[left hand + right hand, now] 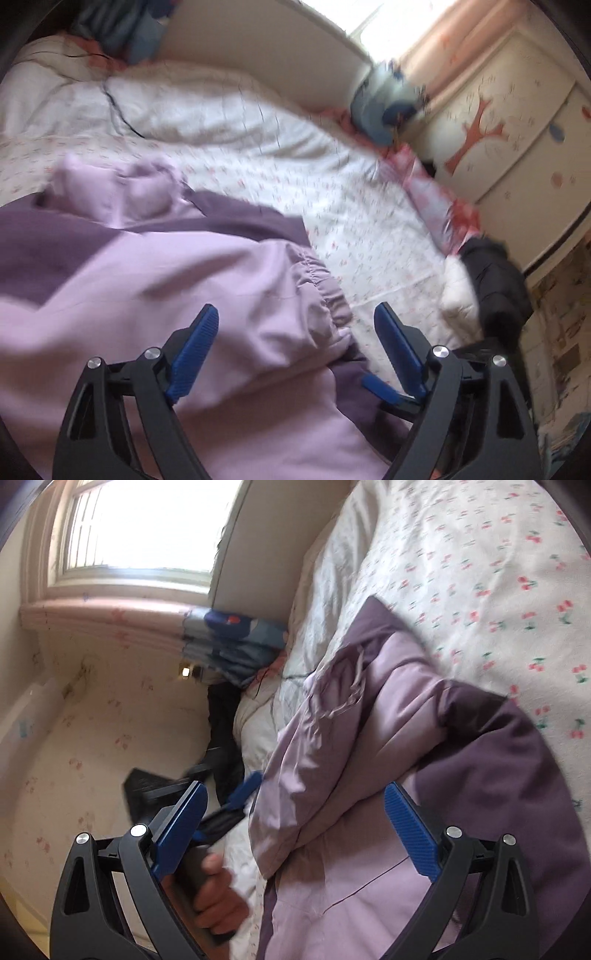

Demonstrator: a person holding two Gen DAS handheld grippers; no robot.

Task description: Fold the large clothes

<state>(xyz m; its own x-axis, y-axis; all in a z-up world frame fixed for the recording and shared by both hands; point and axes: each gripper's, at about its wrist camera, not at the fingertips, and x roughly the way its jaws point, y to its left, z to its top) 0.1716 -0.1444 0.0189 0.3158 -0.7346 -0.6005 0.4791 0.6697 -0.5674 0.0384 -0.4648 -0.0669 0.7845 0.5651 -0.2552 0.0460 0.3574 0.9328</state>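
Note:
A large lilac and dark purple jacket (pixel 177 280) lies crumpled on the bed, its gathered cuff (pixel 321 284) toward the right. My left gripper (pixel 297 314) hovers over it, open, with the blue pads wide apart and no fabric pinched. In the right wrist view the same jacket (pixel 369 738) spreads across the cherry-print sheet. My right gripper (pixel 295 790) is open above its folded edge, and neither pad presses on the cloth. A hand (pixel 218 897) holds the left gripper (pixel 240 794) beside the bed edge.
The cherry-print sheet (pixel 351 206) covers the bed, with a white duvet (pixel 184 96) behind it. A black garment (pixel 495 280) hangs off the bed corner. A blue patterned bundle (pixel 384 103) sits by the headboard (pixel 258 40). A cupboard with a tree decal (pixel 480 129) stands at right.

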